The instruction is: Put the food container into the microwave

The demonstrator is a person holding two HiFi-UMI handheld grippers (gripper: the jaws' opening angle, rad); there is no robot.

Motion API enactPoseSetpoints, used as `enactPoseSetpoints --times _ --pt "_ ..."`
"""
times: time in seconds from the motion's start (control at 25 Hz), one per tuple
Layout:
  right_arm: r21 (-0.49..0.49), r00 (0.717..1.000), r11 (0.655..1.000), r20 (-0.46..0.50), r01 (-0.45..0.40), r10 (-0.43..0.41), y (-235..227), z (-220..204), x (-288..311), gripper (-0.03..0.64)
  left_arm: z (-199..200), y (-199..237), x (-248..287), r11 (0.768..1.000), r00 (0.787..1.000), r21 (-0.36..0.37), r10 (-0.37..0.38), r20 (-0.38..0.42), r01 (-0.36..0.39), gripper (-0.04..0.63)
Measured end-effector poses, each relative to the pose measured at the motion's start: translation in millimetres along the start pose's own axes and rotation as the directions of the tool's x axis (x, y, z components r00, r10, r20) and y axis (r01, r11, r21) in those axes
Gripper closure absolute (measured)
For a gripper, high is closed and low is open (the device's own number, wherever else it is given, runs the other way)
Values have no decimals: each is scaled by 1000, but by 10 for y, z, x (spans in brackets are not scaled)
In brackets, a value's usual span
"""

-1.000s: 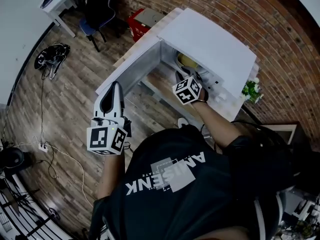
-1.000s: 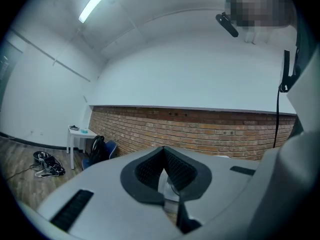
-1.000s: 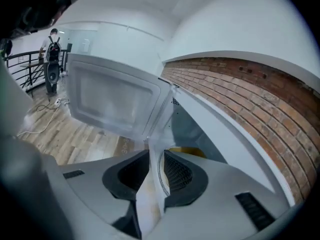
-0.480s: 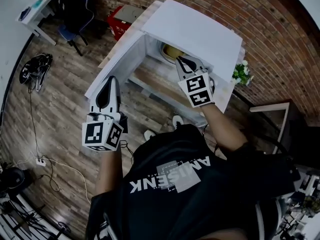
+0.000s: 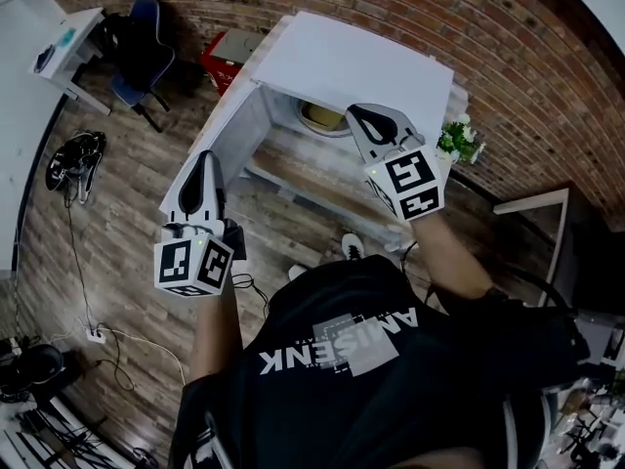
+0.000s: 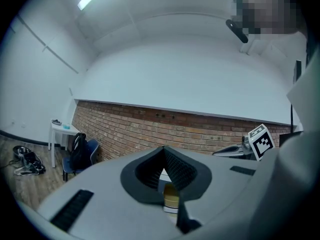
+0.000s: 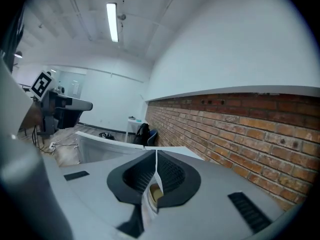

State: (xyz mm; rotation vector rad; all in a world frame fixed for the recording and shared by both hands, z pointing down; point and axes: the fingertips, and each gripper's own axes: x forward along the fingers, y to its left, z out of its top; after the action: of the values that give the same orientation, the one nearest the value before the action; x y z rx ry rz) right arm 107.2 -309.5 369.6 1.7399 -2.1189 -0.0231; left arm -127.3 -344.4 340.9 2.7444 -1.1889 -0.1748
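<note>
The white microwave [image 5: 352, 62] stands on a wooden table [image 5: 312, 179] with its door [image 5: 220, 135] swung open to the left. A yellowish food container [image 5: 322, 115] sits inside the cavity, apart from both grippers. My right gripper [image 5: 357, 115] is shut and empty, its tips just outside the opening's right side. My left gripper [image 5: 205, 159] is shut and empty beside the open door's outer edge. A slit below the shut tips shows the container [image 6: 171, 196] in the left gripper view and a yellowish bit of it [image 7: 156, 195] in the right gripper view.
A small potted plant [image 5: 457, 140] stands right of the microwave by the brick wall. A red box [image 5: 229, 52], a blue chair [image 5: 137, 62] and a white desk [image 5: 63, 47] lie beyond on the left. Cables and shoes [image 5: 73, 159] lie on the wood floor.
My right gripper has drawn back out of the microwave cavity and risen, leaving the container inside. The left gripper has stayed beside the open door.
</note>
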Motion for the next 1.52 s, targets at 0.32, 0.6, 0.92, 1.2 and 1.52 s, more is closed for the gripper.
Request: enactPoseSetpoints --times 0.32,0.6,0.92,1.2,1.52 --pt "18 998 1000 64 16 -17 -379 194 -334 571 78 -230 124 999 999 -16 -50 4 50 583" --pt "29 993 998 103 49 -51 -734 251 -631 571 122 -403 243 999 999 -10 -50 2 50 583" --pt "51 984 992 137 112 -118 -1030 239 -955 571 170 -610 359 996 996 13 -94 2 94 583" --pt "62 974 985 150 161 -169 -1222 192 -1106 575 143 -732 387 994 994 6 -112 8 112 583" --pt "74 976 984 138 161 -170 -1294 142 -1075 575 143 -653 422 996 996 15 -90 2 90 583"
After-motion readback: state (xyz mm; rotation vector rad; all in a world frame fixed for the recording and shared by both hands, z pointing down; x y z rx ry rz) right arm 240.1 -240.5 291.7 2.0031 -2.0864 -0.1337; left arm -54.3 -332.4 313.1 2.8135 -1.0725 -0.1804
